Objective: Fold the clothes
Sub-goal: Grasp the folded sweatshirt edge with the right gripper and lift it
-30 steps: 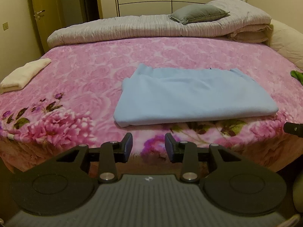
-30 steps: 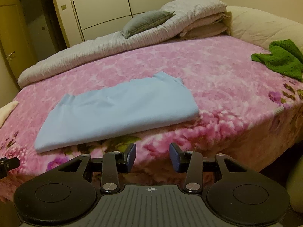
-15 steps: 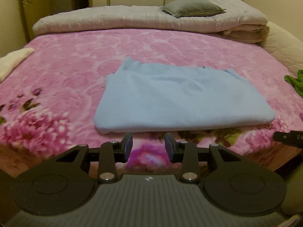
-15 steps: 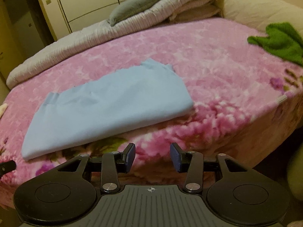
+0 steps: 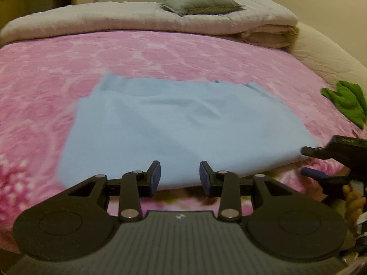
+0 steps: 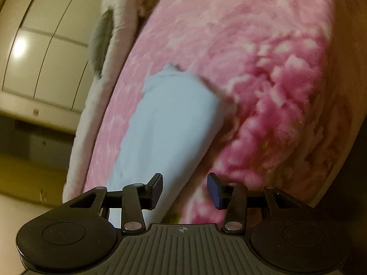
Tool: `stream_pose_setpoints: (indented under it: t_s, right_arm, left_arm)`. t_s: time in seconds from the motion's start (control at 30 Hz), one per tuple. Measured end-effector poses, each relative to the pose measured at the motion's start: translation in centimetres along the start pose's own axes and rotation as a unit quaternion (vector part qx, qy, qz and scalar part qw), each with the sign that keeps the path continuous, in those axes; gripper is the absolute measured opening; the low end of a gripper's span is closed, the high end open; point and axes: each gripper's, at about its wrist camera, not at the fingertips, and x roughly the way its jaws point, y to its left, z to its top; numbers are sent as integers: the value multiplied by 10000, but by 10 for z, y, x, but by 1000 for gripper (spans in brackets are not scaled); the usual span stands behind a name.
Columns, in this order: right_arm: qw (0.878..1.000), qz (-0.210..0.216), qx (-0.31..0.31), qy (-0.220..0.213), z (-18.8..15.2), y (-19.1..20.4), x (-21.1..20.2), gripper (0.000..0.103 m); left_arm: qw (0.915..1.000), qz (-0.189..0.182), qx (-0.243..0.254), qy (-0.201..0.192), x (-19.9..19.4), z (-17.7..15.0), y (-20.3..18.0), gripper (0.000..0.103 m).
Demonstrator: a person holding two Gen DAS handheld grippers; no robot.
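Note:
A light blue folded garment (image 5: 183,126) lies flat on the pink floral bedspread (image 5: 160,52). My left gripper (image 5: 180,180) is open and empty, its fingertips just over the garment's near edge. My right gripper (image 6: 184,189) is open and empty, rolled on its side, with the garment's near right edge (image 6: 169,123) between its jaws. In the left wrist view the right gripper (image 5: 321,160) sits at the garment's right corner, one finger above the cloth edge and one below.
A grey pillow (image 5: 201,3) and folded pale quilts (image 5: 149,23) lie along the far side of the bed. A green cloth (image 5: 346,100) lies at the right edge. White cabinets (image 6: 45,45) stand behind the bed.
Both grippers have moved forward to the garment's near edge. The right gripper has rolled sideways and closed in on the right corner. Both stay open.

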Motion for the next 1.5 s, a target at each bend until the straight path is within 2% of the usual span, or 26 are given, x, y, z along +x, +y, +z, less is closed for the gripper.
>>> stream_pose_setpoints:
  t_s: [0.13, 0.3, 0.47, 0.57, 0.7, 0.77, 0.83, 0.87, 0.93, 1.0, 1.03, 1.07, 1.1, 1.13, 1.17, 1.2, 1.23, 1.3, 1.33, 1.37, 1.5]
  right_arm:
    - [9998, 76, 159, -95, 9, -8, 5, 47]
    - [9982, 292, 463, -236, 18, -20, 8, 47]
    - [9957, 434, 729, -374, 21, -26, 11, 47]
    - [9929, 503, 982, -454, 25, -31, 13, 47]
    - [9920, 478, 1044, -520, 26, -31, 13, 47]
    - [9929, 431, 960, -555, 25, -29, 13, 47]
    - [9950, 270, 782, -555, 24, -25, 14, 37]
    - [9966, 89, 613, -534, 25, -20, 16, 20]
    - [9981, -299, 198, -506, 25, -8, 19, 15]
    - [9923, -833, -703, -582, 19, 22, 22, 12]
    - [9814, -1074, -1421, -721, 6, 42, 23, 11]
    - [9605, -1187, -2325, -960, -14, 64, 24, 10]
    - [9308, -1288, -3209, -1190, -35, 86, 25, 10]
    - [8923, -1377, -4062, -1408, -56, 108, 26, 10]
    - [8455, -1453, -4877, -1614, -77, 130, 27, 9]
    - [7959, -1448, -5606, -1769, -99, 149, 29, 9]
    - [7572, -1268, -6148, -1809, -124, 161, 31, 9]
    - [7003, -854, -6895, -1639, -168, 172, 36, 9]
    - [6754, -654, -7200, -1456, -189, 173, 41, 9]
    - [6581, -493, -7408, -1248, -206, 172, 47, 9]
    - [6010, -348, -7985, 3, -258, 154, 77, 13]
  left_arm:
    - [9998, -98, 96, 146, 28, 4, -17, 33]
    - [9976, 163, 330, 591, 62, -3, -30, 34]
    - [9959, 400, 401, 708, 71, 1, -40, 35]
    - [9966, 262, 216, 755, 69, 7, -33, 33]
    - [9972, 54, -483, 561, 51, 12, -3, 32]
    - [9968, 133, -635, 469, 43, 14, 14, 32]
    - [9958, 272, -752, 443, 35, 13, 32, 32]
    - [9947, 325, -869, 443, 31, 12, 43, 32]
    - [9909, 273, -1246, 435, 24, 8, 68, 32]
    - [9850, 92, -1673, 415, 17, 4, 92, 31]
    - [9815, -31, -1875, 399, 15, 1, 102, 28]
    - [9779, -157, -2047, 390, 13, -1, 111, 26]
    - [9750, -266, -2174, 363, 11, -2, 117, 26]
    - [9720, -374, -2296, 333, 9, -2, 124, 26]
    - [9702, -440, -2362, 309, 8, -3, 128, 26]
    - [9685, -503, -2424, 286, 7, -3, 132, 26]
    - [9666, -565, -2485, 262, 5, -3, 136, 26]
    - [9627, -659, -2617, 206, 3, -5, 143, 26]
    - [9599, -690, -2712, 189, 2, -7, 148, 26]
    - [9569, -719, -2810, 173, 0, -9, 152, 26]
    - [9477, -853, -3070, 191, -2, -14, 163, 26]
